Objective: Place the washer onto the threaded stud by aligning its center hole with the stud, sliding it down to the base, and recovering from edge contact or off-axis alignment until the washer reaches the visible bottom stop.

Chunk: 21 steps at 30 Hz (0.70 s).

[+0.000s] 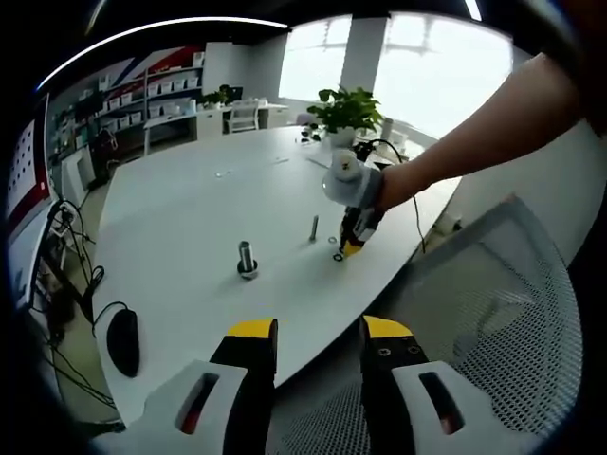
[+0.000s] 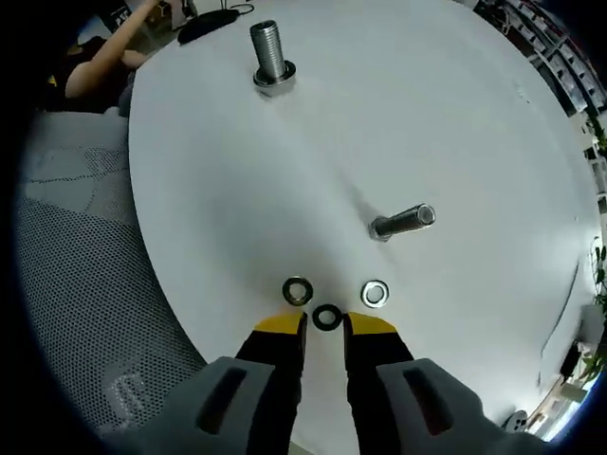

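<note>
Three washers (image 2: 297, 290) (image 2: 327, 318) (image 2: 375, 294) lie on the table (image 2: 455, 114); two threaded studs (image 2: 270, 52) (image 2: 403, 222) stand there.

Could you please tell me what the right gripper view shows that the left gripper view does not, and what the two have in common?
Only the right gripper view resolves three washers: a dark washer between the open jaws of the right gripper, and two silvery washers beside it. Only the left gripper view shows the left gripper, open over a mesh chair, a computer mouse, a potted plant and a person's forearm. Both show the white table, the large stud and the thin stud.
</note>
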{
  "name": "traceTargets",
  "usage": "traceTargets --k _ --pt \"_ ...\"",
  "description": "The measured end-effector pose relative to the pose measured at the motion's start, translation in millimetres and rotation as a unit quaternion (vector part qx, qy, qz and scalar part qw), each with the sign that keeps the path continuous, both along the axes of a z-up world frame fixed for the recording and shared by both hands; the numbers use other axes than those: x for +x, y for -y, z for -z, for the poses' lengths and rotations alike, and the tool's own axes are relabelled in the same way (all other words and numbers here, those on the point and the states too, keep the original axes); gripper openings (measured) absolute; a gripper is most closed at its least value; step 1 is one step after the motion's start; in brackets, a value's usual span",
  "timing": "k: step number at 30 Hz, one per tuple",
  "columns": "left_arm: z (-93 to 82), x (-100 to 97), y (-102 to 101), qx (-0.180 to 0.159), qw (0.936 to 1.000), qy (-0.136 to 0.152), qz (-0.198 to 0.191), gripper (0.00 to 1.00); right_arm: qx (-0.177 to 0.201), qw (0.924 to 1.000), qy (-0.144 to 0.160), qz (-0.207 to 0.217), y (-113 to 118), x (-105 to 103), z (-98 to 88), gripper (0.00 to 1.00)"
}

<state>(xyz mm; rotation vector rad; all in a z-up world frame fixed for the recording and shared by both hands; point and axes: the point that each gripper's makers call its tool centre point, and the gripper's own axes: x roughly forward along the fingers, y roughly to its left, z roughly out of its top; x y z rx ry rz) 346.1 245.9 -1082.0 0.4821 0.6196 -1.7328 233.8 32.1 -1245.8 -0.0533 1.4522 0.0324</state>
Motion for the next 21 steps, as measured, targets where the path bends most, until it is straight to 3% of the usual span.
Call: traceTargets --k 1,11,16,21 --pt "0.0 0.0 0 0.0 1.0 0.0 0.0 0.33 -0.002 1.0 0.001 -0.002 -3 3 -8.0 0.16" --pt "0.6 0.3 0 -0.001 1.0 -0.001 0.001 0.32 -0.006 0.9999 0.014 0.006 -2 -1 -3.4 0.14" --pt "1.4 1.1 0 0.0 1.0 -0.001 0.0 0.32 -0.013 0.9997 0.019 0.01 -13 -1 -10.7 0.14" --pt "1.4 1.7 0 -0.001 1.0 -0.002 -0.001 0.32 -0.019 0.9995 0.023 0.009 -2 1 -2.8 0.14"
